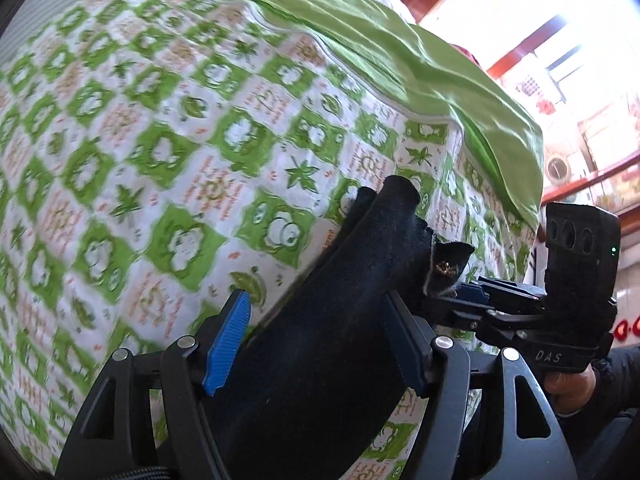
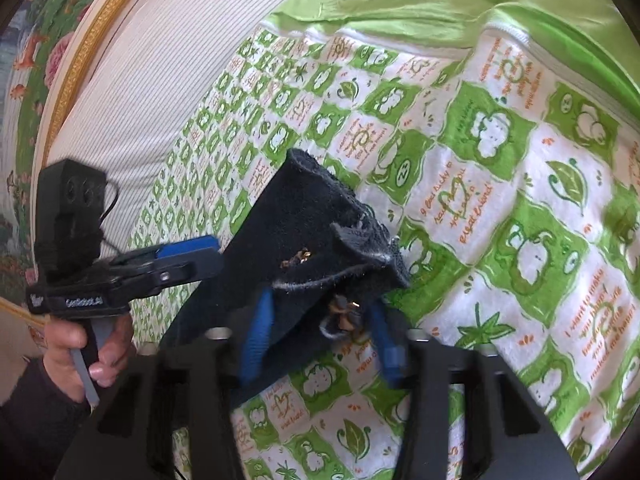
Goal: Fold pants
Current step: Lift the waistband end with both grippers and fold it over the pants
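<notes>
Black pants hang as a long bundle above the bed. My left gripper stands open around the bundle. Its ribbed blue left pad shows bare with a slit of blanket beside it, and the other finger lies against the cloth. My right gripper is shut on the pants at the waistband, where a brass button and a frayed flap show between its blue pads. In the right wrist view the left gripper reaches in from the left to the bundle's edge. In the left wrist view the right gripper pinches the flap.
A green and white patterned blanket covers the bed below. A plain green sheet lies bunched along its far side. A striped white headboard with gold trim rises at the left. A hand holds the left gripper's handle.
</notes>
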Demonstrator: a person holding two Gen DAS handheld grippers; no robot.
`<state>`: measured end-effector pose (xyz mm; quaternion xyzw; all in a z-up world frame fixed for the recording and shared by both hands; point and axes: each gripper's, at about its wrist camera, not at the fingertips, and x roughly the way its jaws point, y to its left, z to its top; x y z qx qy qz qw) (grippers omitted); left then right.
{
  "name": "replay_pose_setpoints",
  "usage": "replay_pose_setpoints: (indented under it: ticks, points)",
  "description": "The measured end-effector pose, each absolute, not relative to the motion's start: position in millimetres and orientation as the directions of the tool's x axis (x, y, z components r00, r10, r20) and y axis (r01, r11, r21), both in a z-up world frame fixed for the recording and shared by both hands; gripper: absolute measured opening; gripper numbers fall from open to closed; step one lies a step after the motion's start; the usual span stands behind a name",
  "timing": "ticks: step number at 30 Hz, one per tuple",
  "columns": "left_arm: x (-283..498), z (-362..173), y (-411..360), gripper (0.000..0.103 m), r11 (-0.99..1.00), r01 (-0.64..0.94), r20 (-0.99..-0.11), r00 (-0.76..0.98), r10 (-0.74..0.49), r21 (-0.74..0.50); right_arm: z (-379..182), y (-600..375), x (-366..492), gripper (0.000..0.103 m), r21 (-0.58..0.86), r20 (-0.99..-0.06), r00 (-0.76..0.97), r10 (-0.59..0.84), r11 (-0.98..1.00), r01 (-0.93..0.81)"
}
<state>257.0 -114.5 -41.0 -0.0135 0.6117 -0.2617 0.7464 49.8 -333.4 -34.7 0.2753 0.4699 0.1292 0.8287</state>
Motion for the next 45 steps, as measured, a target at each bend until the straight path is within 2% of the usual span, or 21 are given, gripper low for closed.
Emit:
replay_pose_setpoints:
  ticks: [2,8,11,14,17,22,32,38,45]
  points:
    - [263,-48,-125,0.068,0.851,0.396,-0.907,0.094,-0.411,-0.345,-37,-334,49,0.029,0.579,-0.706,0.517,0.484,0.815,0.029]
    - [282,-67,-140,0.062,0.827,0.389,-0.894,0.018,-0.448,-0.406,-38,-335,44,0.020,0.585,-0.695,0.507,0.510,0.811,-0.013]
    - [289,-68,-145,0.041,0.797,0.385,-0.868,-0.020,-0.497,-0.465,-38,-337,44,0.017,0.593,-0.687,0.502,0.525,0.805,-0.030]
    - [291,-71,-154,0.022,0.781,0.407,-0.863,-0.037,-0.504,-0.474,-37,-339,41,0.016,0.597,-0.681,0.501,0.534,0.801,-0.042]
    - [289,-71,-160,0.016,0.777,0.415,-0.861,-0.033,-0.508,-0.474,-37,-340,39,0.015,0.600,-0.679,0.499,0.539,0.799,-0.047]
    - [281,-55,-150,0.012,0.768,0.403,-0.837,0.007,-0.547,-0.498,-23,-335,39,0.013,0.586,-0.668,0.508,0.544,0.805,-0.092]
    - [248,8,-93,0.012,0.751,0.363,-0.759,0.153,-0.632,-0.552,28,-300,34,0.013,0.576,-0.582,0.524,0.623,0.770,-0.275]
    - [209,36,-48,0.012,0.765,0.312,-0.722,0.265,-0.639,-0.563,49,-258,30,0.013,0.571,-0.538,0.459,0.707,0.706,-0.419]
    - [164,40,-3,0.011,0.789,0.220,-0.701,0.366,-0.612,-0.574,52,-205,30,0.013,0.546,-0.551,0.354,0.756,0.647,-0.533]
